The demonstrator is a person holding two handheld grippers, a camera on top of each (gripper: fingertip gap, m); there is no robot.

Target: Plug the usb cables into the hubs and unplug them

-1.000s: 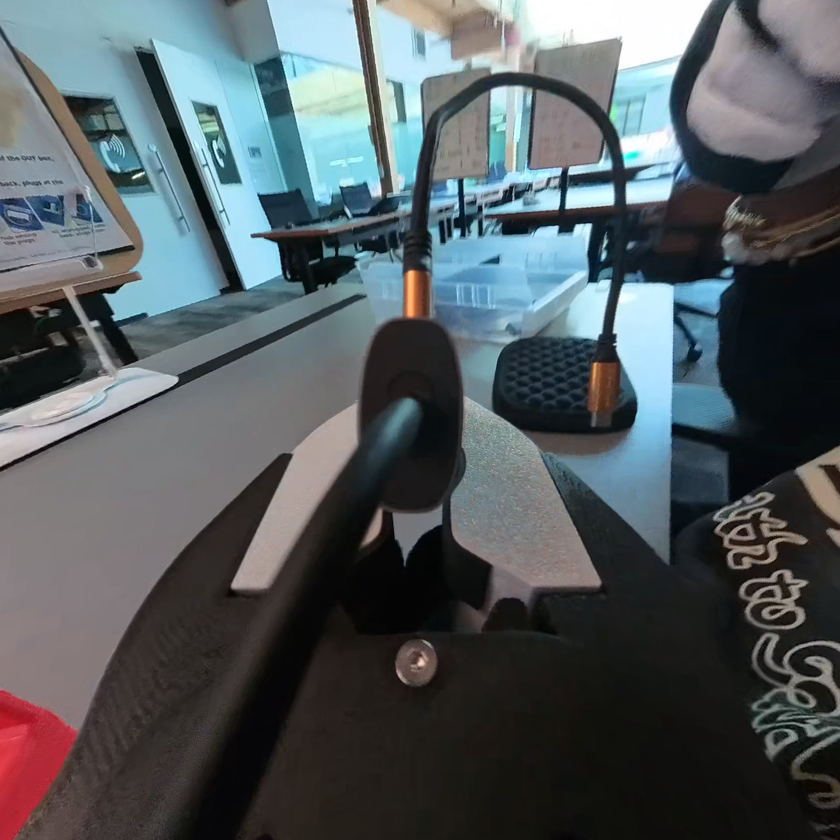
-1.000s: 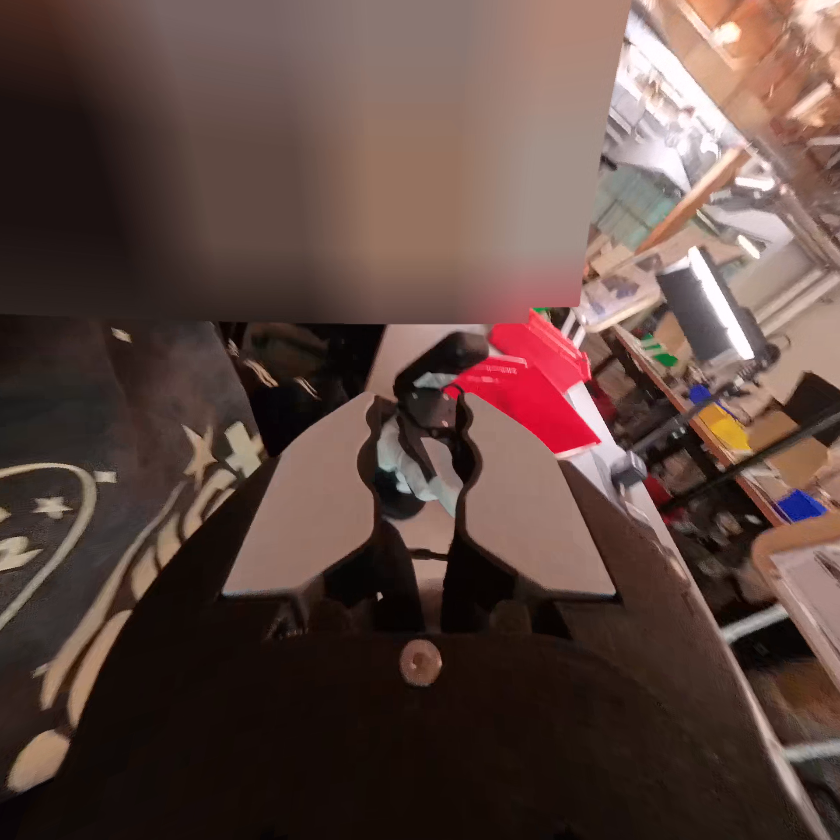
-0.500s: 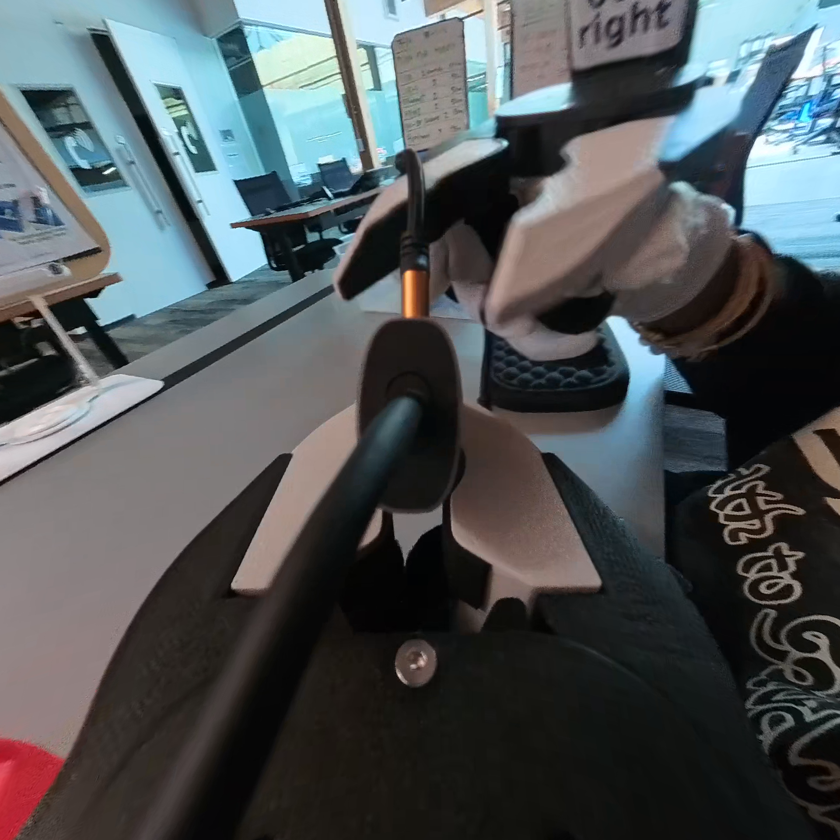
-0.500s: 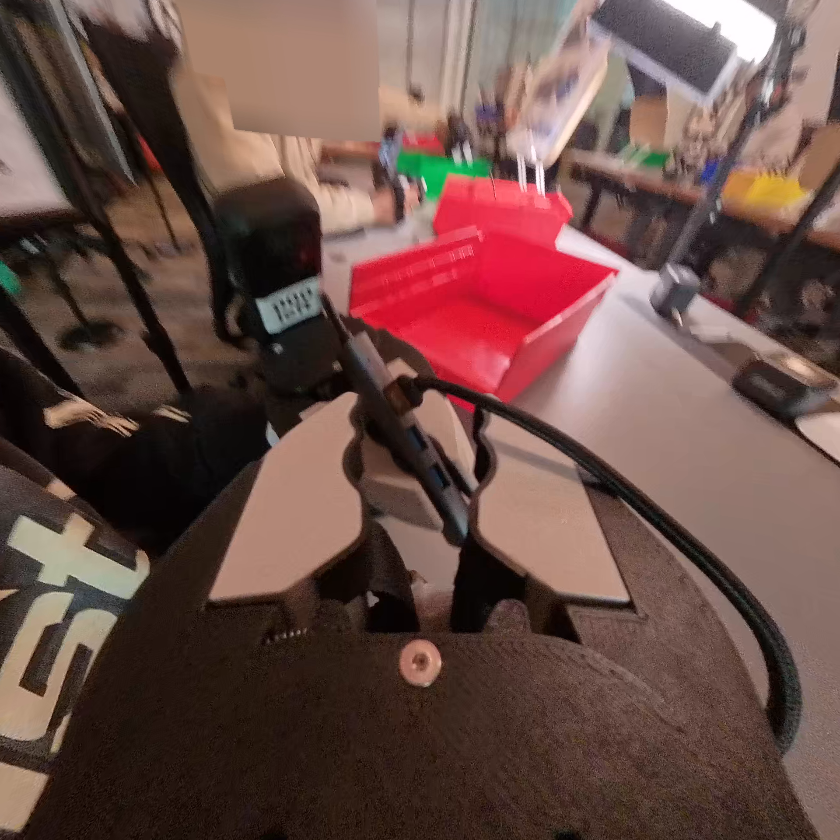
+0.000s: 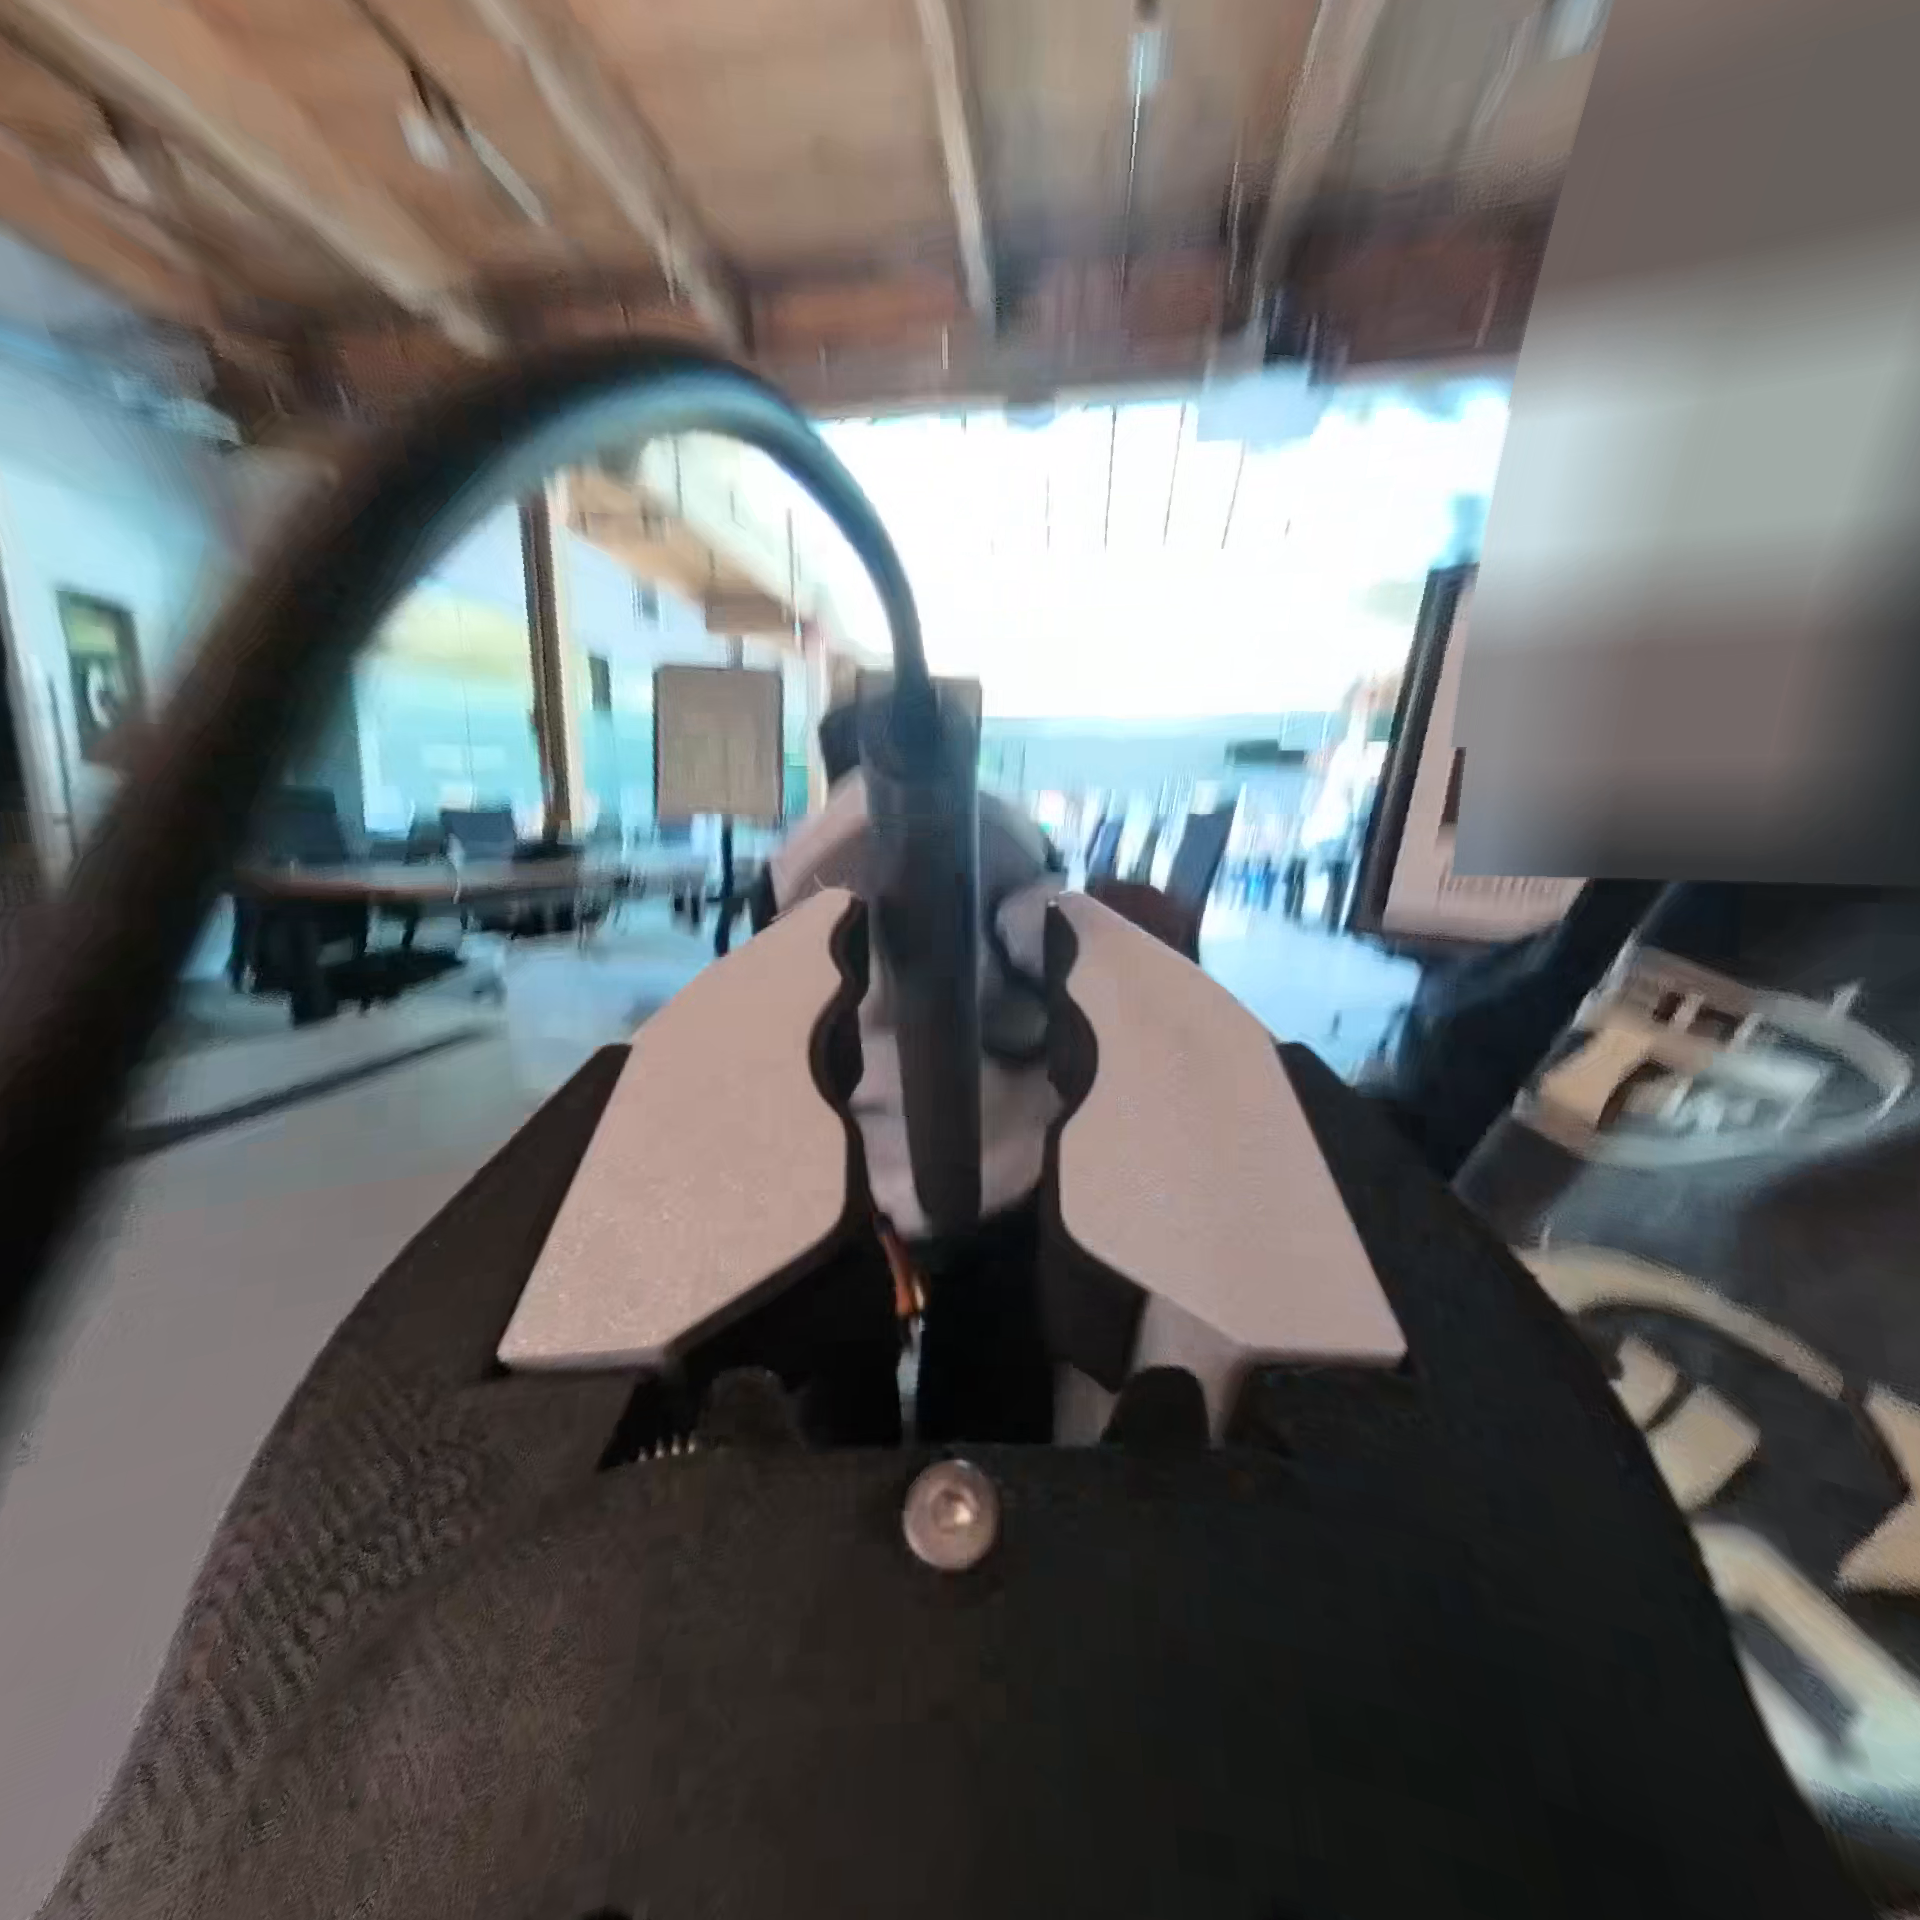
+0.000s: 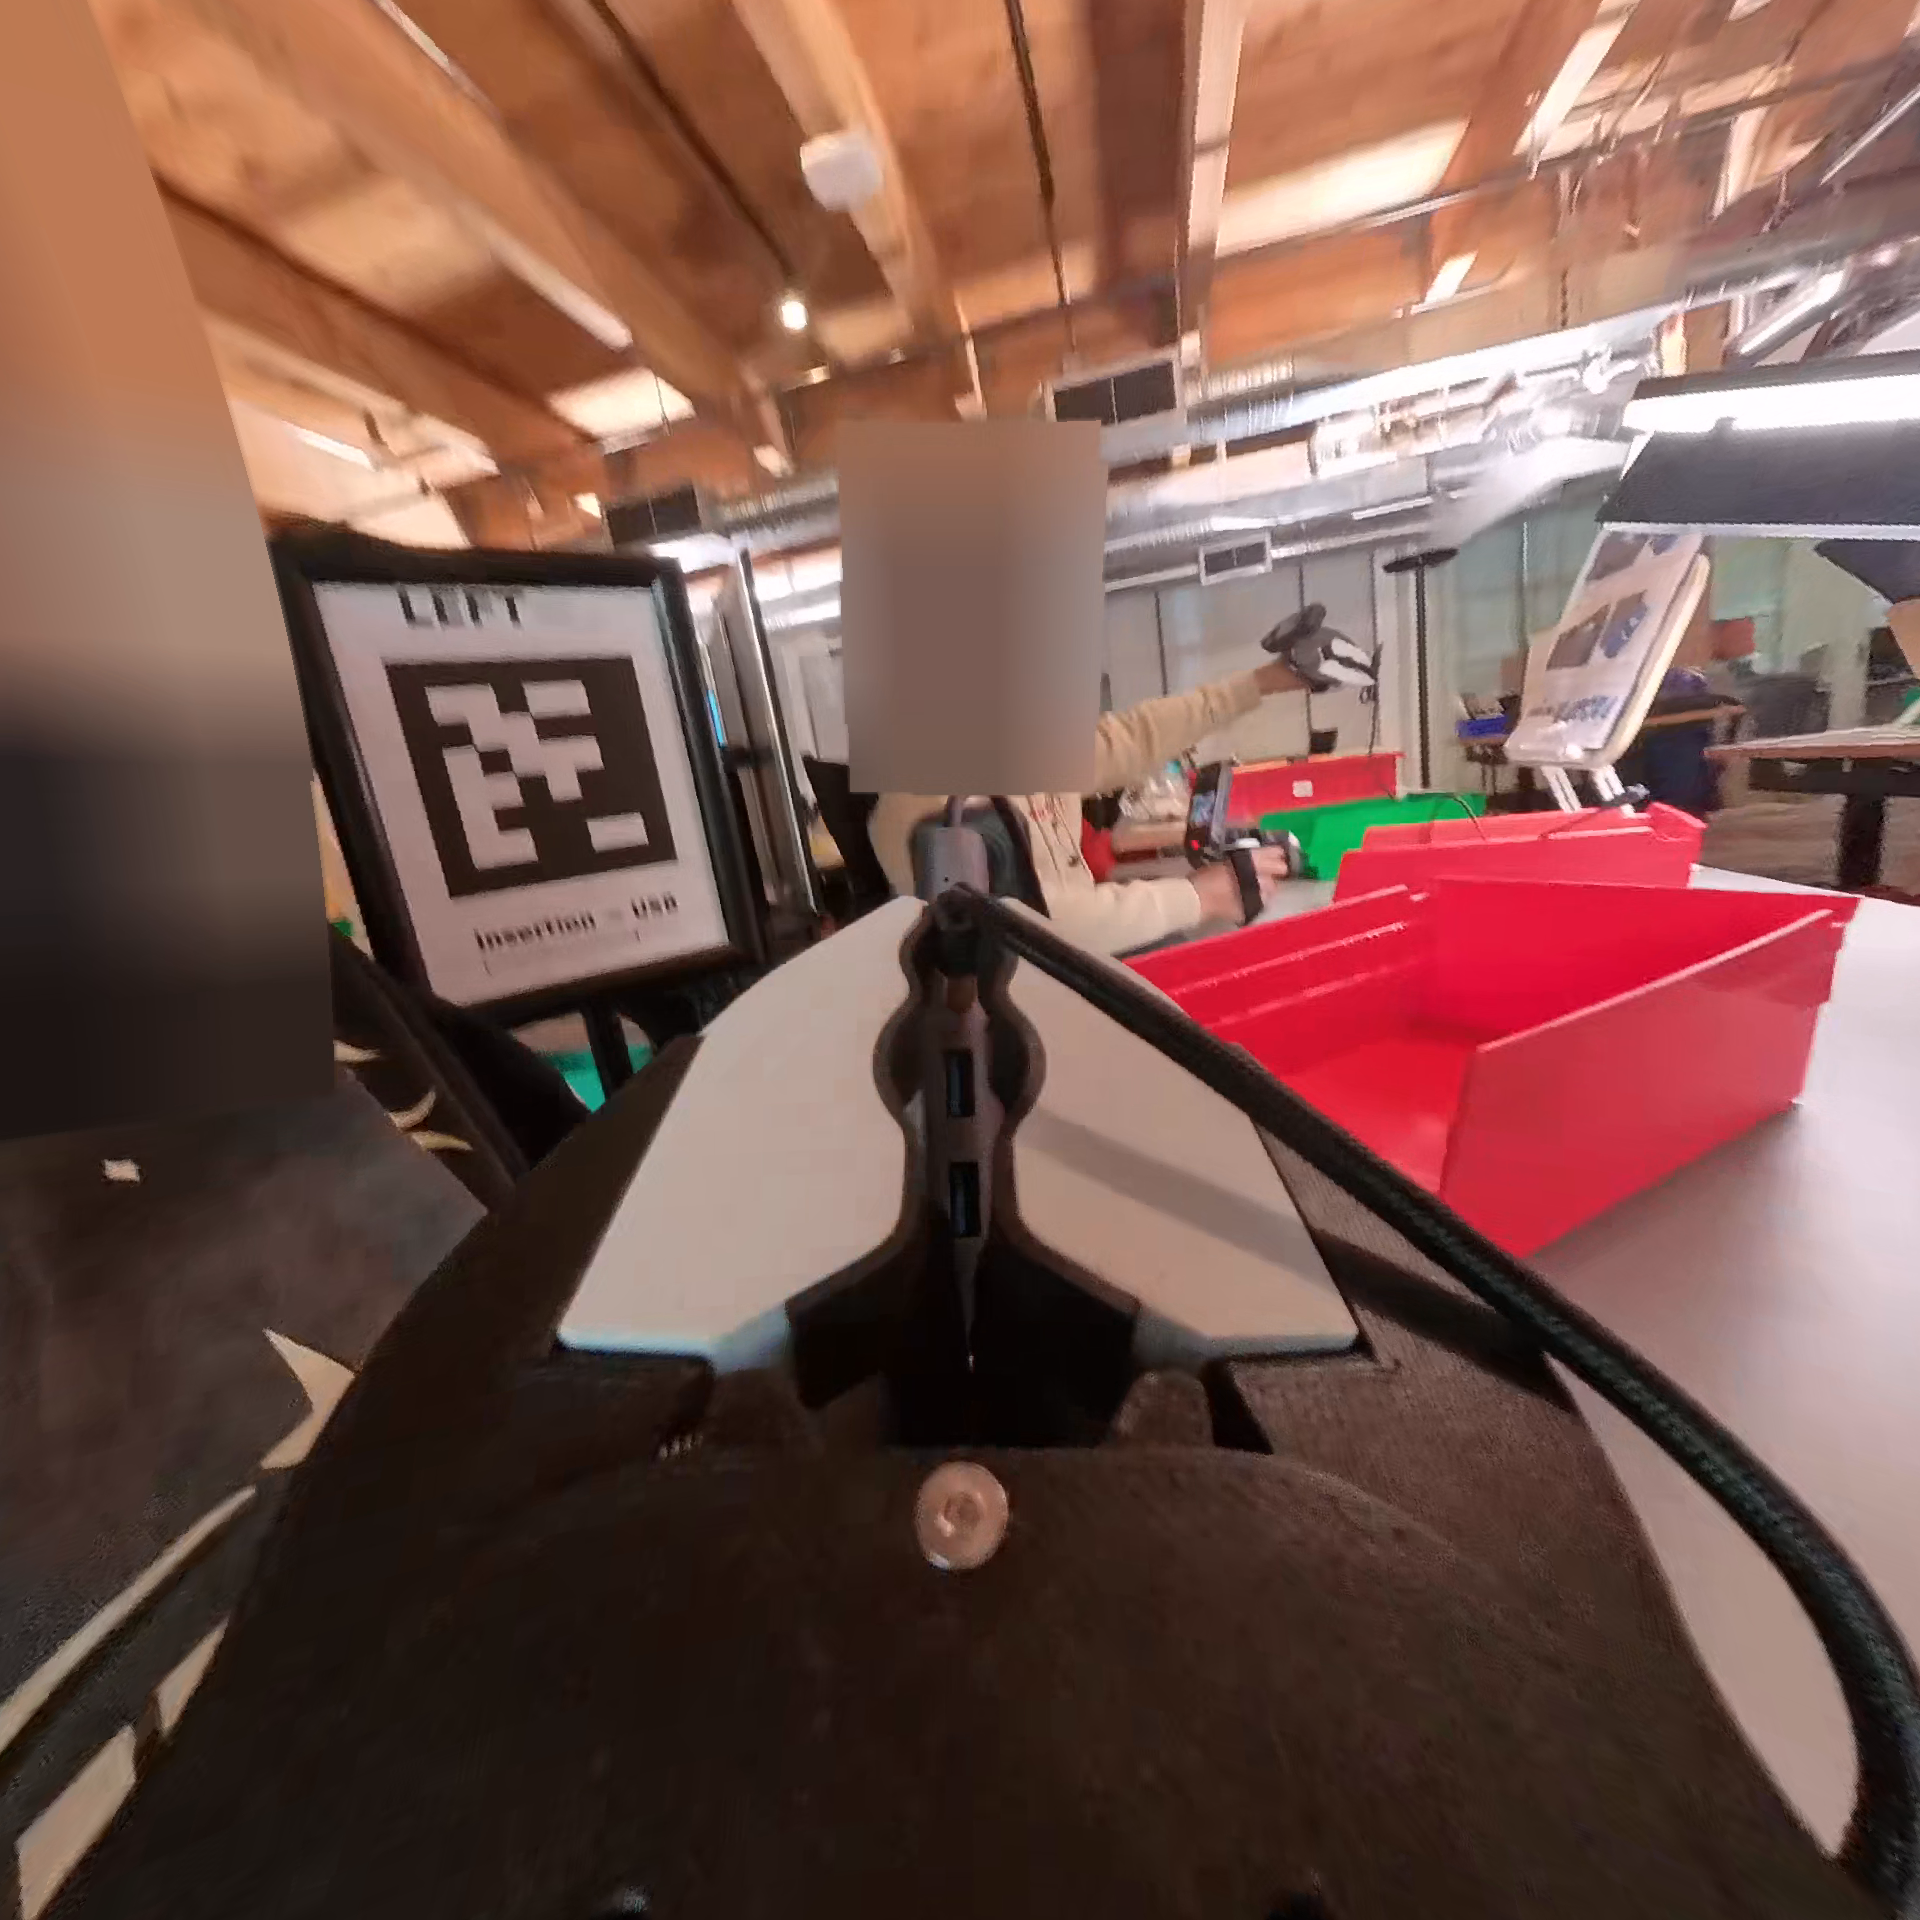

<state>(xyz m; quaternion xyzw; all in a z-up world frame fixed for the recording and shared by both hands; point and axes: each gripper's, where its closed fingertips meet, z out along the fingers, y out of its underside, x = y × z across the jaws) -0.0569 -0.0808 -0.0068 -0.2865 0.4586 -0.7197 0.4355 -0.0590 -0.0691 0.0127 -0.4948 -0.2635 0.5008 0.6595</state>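
The right gripper (image 6: 961, 940) was clamped on a grey USB hub (image 6: 964, 1101), edge-on between its fingers, with a braided black cable (image 6: 1351, 1164) running off to its right. A red bin (image 6: 1475, 1049) sat ahead-right. The left gripper (image 5: 951, 914) stood spread around the blurred hub (image 5: 930, 987), not touching it.

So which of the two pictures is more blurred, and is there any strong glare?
Left wrist view: heavy motion blur on the looping black cable and the room, and the windows behind are blown out white. Right wrist view: mostly sharp; the grey slim USB hub and red plastic bin read clearly, with wide-angle bending at the edges.
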